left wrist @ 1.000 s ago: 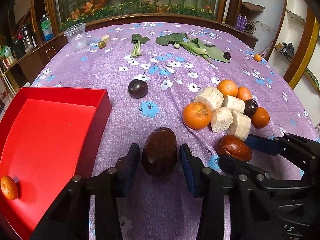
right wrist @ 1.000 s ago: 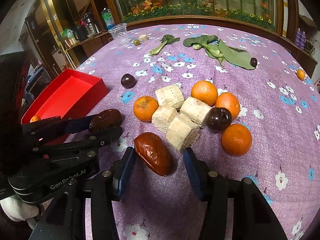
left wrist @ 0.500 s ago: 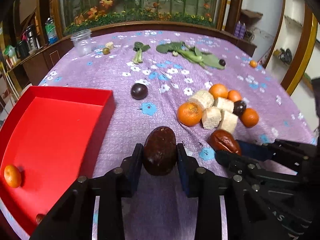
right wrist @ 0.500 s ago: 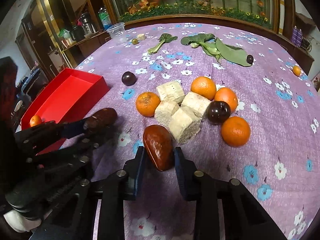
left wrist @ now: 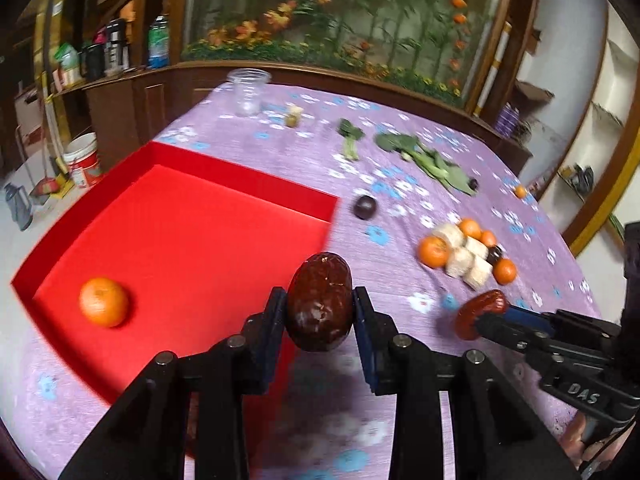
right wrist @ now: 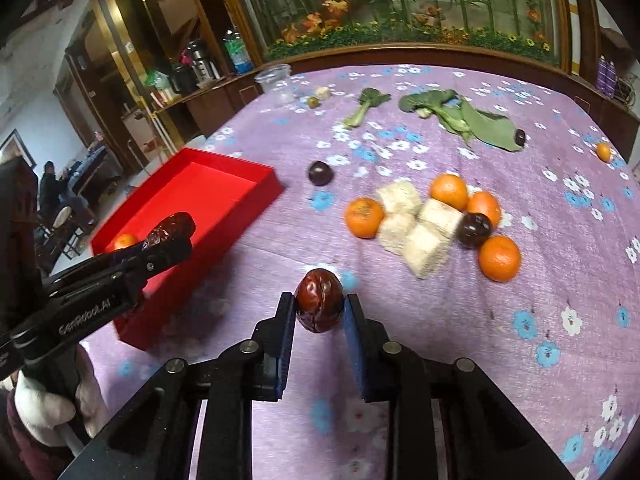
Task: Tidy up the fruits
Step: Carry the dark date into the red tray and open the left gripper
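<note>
My left gripper (left wrist: 320,304) is shut on a dark brown date (left wrist: 320,300) and holds it in the air over the near right edge of the red tray (left wrist: 240,184). One orange (left wrist: 103,301) lies in the tray. My right gripper (right wrist: 319,306) is shut on a reddish-brown date (right wrist: 319,305) and holds it above the purple cloth, right of the tray (right wrist: 224,168). The left gripper with its date (right wrist: 170,230) shows at the left of the right wrist view; the right gripper's date (left wrist: 478,312) shows in the left wrist view.
A cluster of oranges (right wrist: 364,217), pale cut blocks (right wrist: 426,244) and a dark plum (right wrist: 474,230) lies on the cloth. Another plum (right wrist: 320,173) sits near the tray's far corner. Leafy greens (right wrist: 472,118), a clear jar (right wrist: 276,80) and a small orange (right wrist: 603,151) lie further back.
Both grippers closed on their dates and lifted them off the cloth. The left gripper moved left towards the tray, the right gripper followed leftward.
</note>
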The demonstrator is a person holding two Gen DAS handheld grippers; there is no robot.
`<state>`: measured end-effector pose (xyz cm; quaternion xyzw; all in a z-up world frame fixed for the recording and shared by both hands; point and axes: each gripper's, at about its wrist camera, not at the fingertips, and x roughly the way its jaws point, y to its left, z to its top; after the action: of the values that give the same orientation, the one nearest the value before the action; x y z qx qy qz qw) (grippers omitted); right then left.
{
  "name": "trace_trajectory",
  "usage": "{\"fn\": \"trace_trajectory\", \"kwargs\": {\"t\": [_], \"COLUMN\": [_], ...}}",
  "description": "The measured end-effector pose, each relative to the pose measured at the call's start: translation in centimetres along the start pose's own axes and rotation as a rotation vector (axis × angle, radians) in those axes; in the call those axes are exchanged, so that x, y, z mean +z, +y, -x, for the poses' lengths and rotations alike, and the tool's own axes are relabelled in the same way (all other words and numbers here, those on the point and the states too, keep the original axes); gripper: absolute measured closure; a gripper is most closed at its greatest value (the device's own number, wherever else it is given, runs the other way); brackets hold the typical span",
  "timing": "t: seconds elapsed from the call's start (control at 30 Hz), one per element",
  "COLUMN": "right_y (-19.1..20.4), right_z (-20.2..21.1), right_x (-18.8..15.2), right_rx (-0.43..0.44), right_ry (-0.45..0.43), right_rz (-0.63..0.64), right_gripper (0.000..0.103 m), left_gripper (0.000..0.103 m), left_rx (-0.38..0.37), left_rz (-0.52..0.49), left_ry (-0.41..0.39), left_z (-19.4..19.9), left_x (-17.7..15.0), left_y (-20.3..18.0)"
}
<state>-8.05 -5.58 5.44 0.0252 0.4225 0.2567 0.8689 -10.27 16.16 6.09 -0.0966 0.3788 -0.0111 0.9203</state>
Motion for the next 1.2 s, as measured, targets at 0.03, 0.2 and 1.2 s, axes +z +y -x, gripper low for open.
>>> {"fn": "trace_trajectory", "kwargs": {"t": [0.03, 0.2, 1.2], "right_y": [0.6, 3.4, 9.6], "right_z": [0.0, -0.2, -7.5], "right_x": [0.3, 1.7, 0.0], "right_rx": [0.014, 0.059, 0.143], "right_ry": [-0.005, -0.021, 0.183], "right_rz": [0.006, 0.043, 0.186], "right_gripper": [0.076, 0.079, 0.059], "left_gripper": [0.071, 0.071, 0.039], "left_rx": [0.009, 0.036, 0.104], "left_rz": [0.017, 0.118, 0.229], "left_ry": [-0.004, -0.015, -0.084], "left_z": [0.1, 0.5, 3.1], "left_x": [0.1, 0.2, 0.5], "left_y": [0.8, 5.0, 9.6]}}
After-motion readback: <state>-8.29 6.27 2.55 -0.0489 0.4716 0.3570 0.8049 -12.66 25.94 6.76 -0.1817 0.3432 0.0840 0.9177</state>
